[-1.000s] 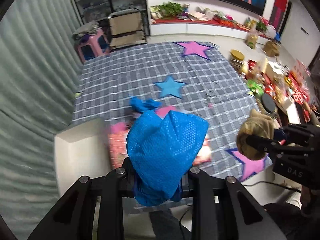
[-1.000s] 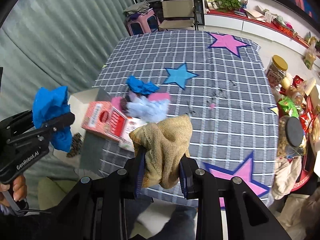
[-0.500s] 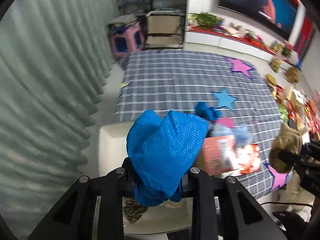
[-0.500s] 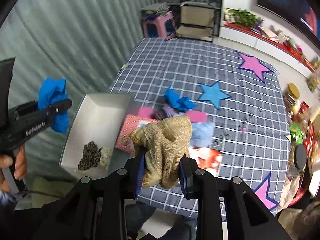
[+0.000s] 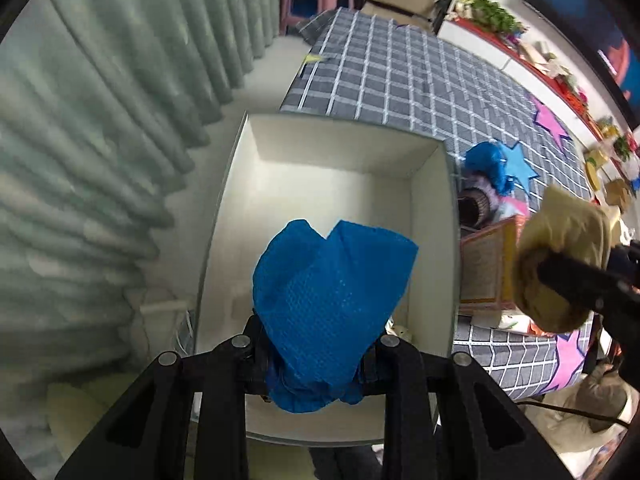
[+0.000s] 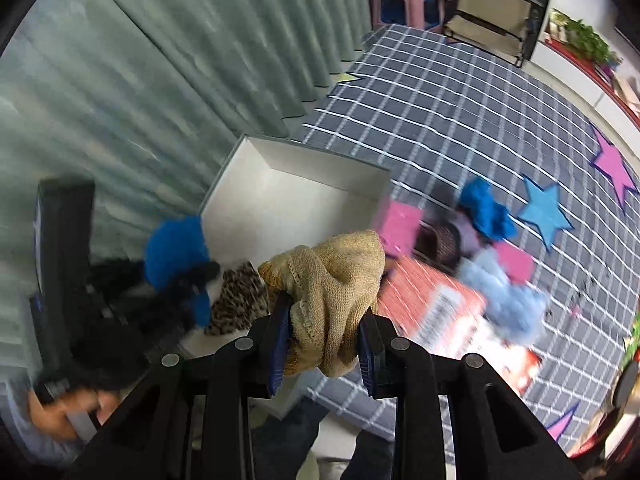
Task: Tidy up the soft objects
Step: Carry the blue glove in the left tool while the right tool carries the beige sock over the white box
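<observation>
My left gripper [image 5: 316,354] is shut on a bright blue mesh cloth [image 5: 332,292] and hangs over the inside of the white box [image 5: 336,132]. In the right wrist view the same blue cloth [image 6: 176,246] shows at the box's left side. My right gripper [image 6: 324,338] is shut on a tan knitted cloth [image 6: 332,280], just right of the white box [image 6: 320,164]. A leopard-print cloth [image 6: 240,296] lies in the box. More soft things lie on the table: a blue cloth [image 6: 486,210], a pale blue fluffy piece [image 6: 508,292] and a dark knitted item [image 6: 438,242].
A checked grey tablecloth [image 6: 440,112] with pink and blue stars covers the table. A red printed carton [image 6: 436,300] lies beside the box. Green curtains [image 5: 100,120] hang at the left. A pink stool [image 6: 408,0] and a folding chair [image 6: 492,12] stand beyond the table.
Both grippers have swung left from over the table toward the white box, each still holding its cloth. The left one now hangs over the box's inside.
</observation>
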A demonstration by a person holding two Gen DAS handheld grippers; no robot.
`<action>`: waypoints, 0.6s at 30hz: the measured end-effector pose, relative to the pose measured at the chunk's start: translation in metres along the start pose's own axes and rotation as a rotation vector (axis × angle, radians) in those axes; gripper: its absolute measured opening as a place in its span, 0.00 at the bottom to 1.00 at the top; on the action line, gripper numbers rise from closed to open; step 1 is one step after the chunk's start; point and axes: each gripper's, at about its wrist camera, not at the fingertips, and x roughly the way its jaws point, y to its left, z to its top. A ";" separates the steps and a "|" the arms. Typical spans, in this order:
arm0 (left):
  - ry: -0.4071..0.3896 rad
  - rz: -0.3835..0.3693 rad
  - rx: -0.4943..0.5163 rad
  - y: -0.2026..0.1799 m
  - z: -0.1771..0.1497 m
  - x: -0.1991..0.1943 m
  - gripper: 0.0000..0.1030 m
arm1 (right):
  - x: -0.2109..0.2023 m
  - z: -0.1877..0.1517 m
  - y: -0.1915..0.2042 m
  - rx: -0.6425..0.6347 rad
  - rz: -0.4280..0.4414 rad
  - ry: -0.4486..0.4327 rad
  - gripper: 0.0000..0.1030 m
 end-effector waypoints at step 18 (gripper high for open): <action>0.103 0.001 0.010 0.014 0.018 0.046 0.29 | 0.071 0.043 0.010 0.049 0.018 0.105 0.30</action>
